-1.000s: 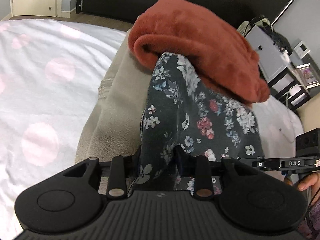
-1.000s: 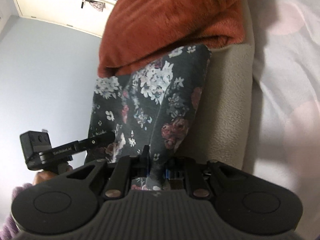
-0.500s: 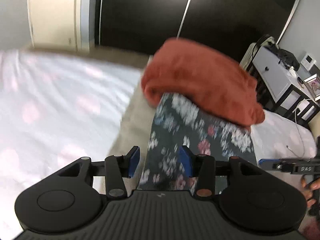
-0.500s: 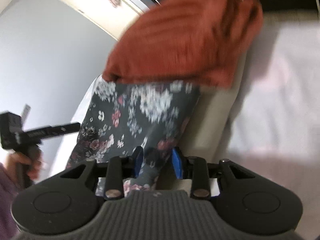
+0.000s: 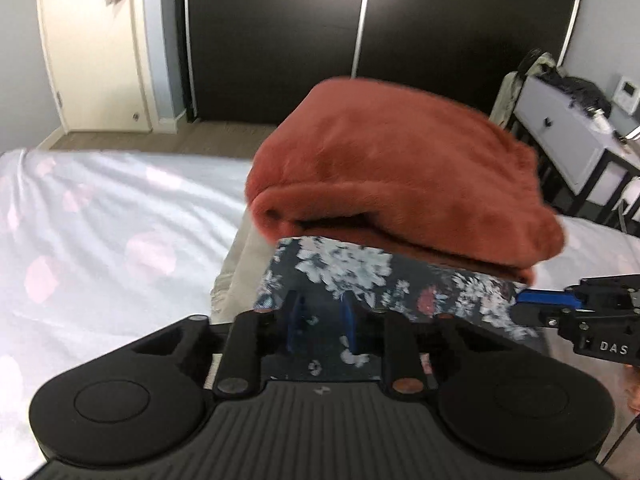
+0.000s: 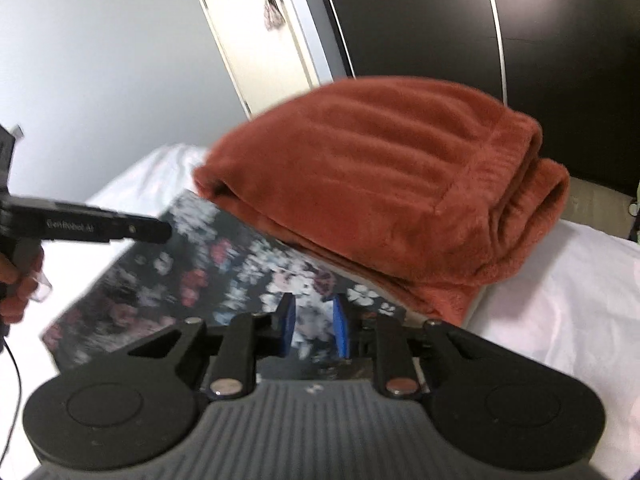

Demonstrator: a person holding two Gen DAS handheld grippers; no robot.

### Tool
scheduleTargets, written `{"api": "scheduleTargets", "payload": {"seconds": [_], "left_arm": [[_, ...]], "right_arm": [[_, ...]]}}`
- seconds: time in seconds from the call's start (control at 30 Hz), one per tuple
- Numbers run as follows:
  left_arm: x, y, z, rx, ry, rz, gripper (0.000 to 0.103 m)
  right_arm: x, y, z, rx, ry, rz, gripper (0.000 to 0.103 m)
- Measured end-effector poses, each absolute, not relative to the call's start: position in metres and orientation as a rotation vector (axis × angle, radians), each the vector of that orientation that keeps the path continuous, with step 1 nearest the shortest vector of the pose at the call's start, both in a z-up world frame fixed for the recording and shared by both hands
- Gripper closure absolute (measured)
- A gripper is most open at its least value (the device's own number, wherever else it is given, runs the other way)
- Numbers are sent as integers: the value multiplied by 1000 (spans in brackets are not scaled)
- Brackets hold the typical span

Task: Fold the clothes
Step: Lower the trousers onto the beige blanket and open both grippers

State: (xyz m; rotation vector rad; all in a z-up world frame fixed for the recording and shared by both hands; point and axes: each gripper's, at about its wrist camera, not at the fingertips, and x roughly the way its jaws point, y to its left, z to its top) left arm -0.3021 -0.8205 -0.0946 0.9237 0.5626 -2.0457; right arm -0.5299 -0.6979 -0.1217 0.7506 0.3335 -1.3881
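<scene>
The left gripper (image 5: 320, 320) has its blue pads (image 5: 294, 320) a moderate way apart, with the floral cloth (image 5: 360, 276) seen in the gap between them. The pads do not press on the fabric; whether they touch it I cannot tell, because this part is blurred. The right gripper (image 6: 313, 328) is opened about the same amount, its blue pads (image 6: 342, 330) standing on each side of a strip of the floral cloth (image 6: 200, 272), and here also no grip is visible.

The floral cloth lies flat on the bed (image 5: 100, 220), directly in front of both grippers. On its far part, at 12 o'clock in both views, rests a folded rust fleece (image 5: 400, 184), thick and rounded, covering the far edge of the cloth. In the left view a beige cloth (image 5: 240, 264) shows under the floral one at 9 o'clock of it.

In the left view the right gripper (image 5: 580, 312) comes in from 3 o'clock, near the edge of the floral cloth. In the right view the left gripper (image 6: 132, 230) comes in from 9 o'clock above the cloth, with a hand (image 6: 20, 280) on its handle.

Behind the bed stand a dark wardrobe (image 5: 360, 40) and a cream door (image 5: 92, 48).
</scene>
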Motion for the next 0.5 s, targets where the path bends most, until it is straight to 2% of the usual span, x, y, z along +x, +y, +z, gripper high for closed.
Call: {"api": "scheduleTargets", "payload": {"seconds": [0.23,0.37,0.5], "left_arm": [[-293,-849,-127,939,640,-2052,89],[-282,-859,-139,904,697,-2047,82],[-276,-854,-133,863,715,-2030,81]], "right_arm": [[-529,-723,-145,742,413,-1384,87],[-532,-729,-152,755,412,-1377,87],[-532,-735,-152,762,427,-1377,87]]}}
